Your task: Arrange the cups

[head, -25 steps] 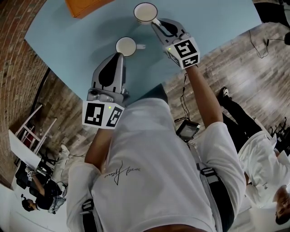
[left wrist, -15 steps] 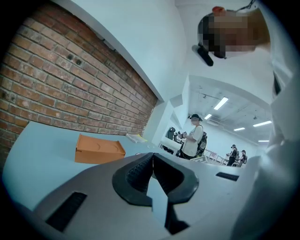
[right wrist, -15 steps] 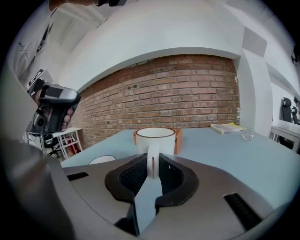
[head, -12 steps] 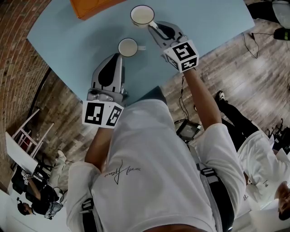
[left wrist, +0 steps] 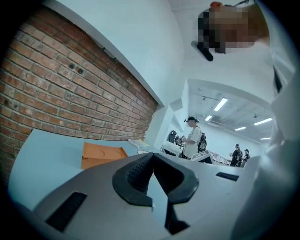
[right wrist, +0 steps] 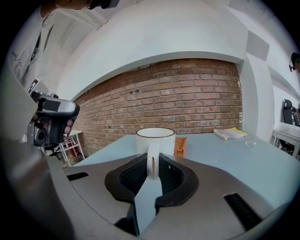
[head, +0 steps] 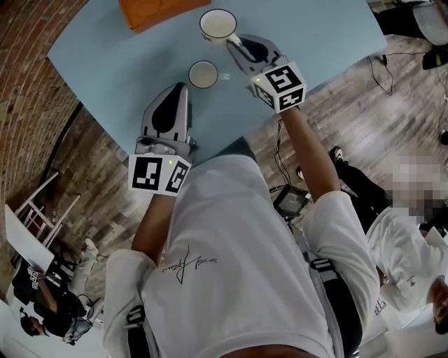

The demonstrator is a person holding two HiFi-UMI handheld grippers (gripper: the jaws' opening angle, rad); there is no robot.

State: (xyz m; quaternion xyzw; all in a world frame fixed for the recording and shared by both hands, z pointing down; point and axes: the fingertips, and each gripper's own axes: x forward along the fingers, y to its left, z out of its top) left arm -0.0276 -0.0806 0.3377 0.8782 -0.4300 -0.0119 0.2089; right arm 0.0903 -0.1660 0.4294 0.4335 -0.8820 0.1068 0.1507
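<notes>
Head view's top edge chops the orange box (head: 150, 10); the far cup (head: 218, 24) has its handle hiding under the right gripper (head: 233, 41).

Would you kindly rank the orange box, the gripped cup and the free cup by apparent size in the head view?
1. orange box, even cropped by the frame.
2. gripped cup.
3. free cup, slightly smaller; the gripped one may just be nearer the camera.

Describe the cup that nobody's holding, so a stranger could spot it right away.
On the light blue table, look on the person's side of the orange box. The cup stands nearer the person with its handle free, whereas the other cup is held by its handle in the right gripper.
</notes>
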